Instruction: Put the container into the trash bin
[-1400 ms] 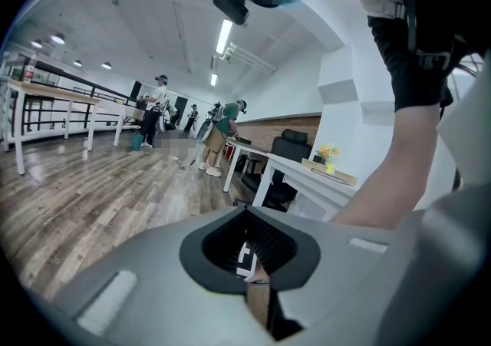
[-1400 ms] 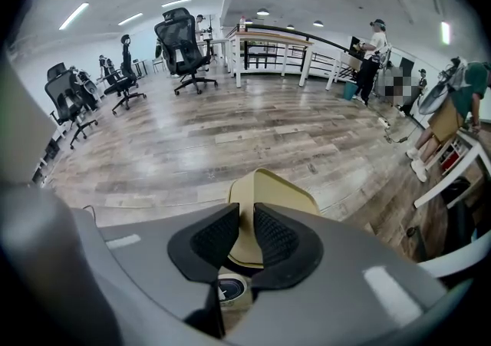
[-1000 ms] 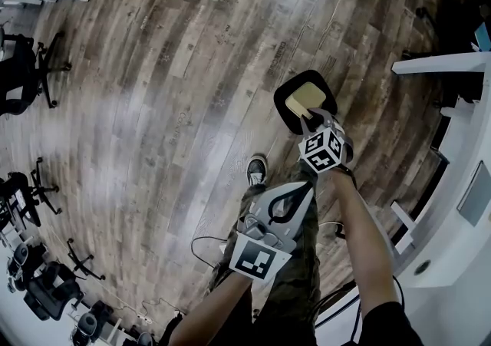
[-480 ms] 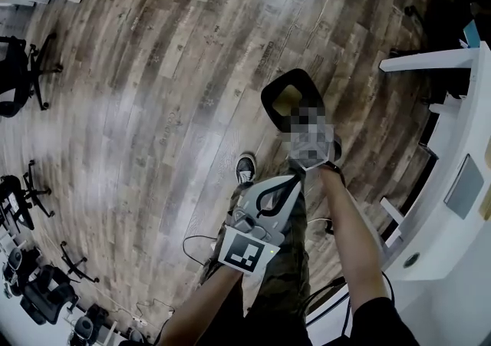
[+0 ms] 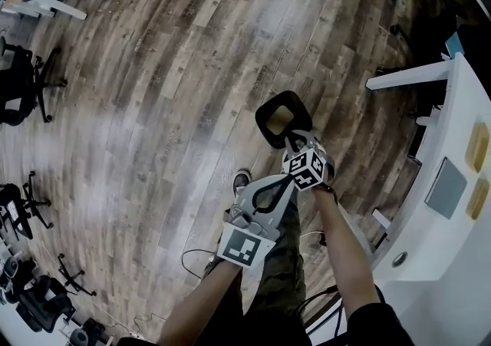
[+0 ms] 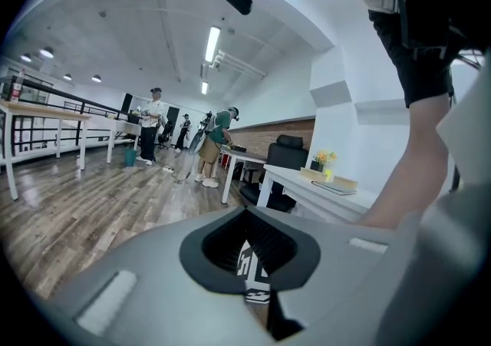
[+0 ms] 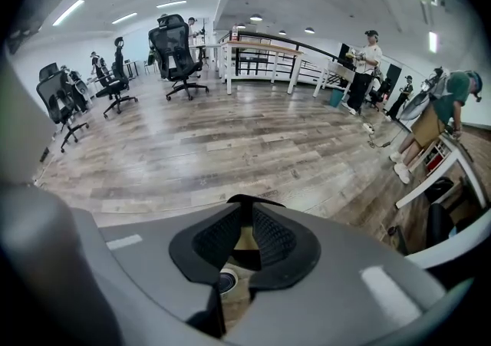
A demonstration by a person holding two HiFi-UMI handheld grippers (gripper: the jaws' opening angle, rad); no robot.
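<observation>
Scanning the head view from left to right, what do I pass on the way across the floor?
Black office chair → person's grey shoe → black round trash bin → long white desk.

A floor of grey-brown wood planks (image 5: 153, 91) fills the room, with a pale glare across it. Black office chairs (image 7: 175, 45) stand in a loose group at the far side. Near them a long table with a wooden top and white legs (image 7: 261, 49) stands before a black railing (image 7: 295, 57). The ceiling is white, with strip lights (image 6: 212, 44) and round downlights (image 6: 47, 53). Against the white wall (image 6: 383, 145) a white desk (image 6: 295, 179) carries a pot of yellow flowers (image 6: 325, 159). A black chair (image 6: 288, 154) stands at it. A brown panel (image 6: 261, 130) lines the lower wall. Several people (image 6: 151, 122) stand far off. A dark cable (image 5: 196, 248) lies on the floor.
</observation>
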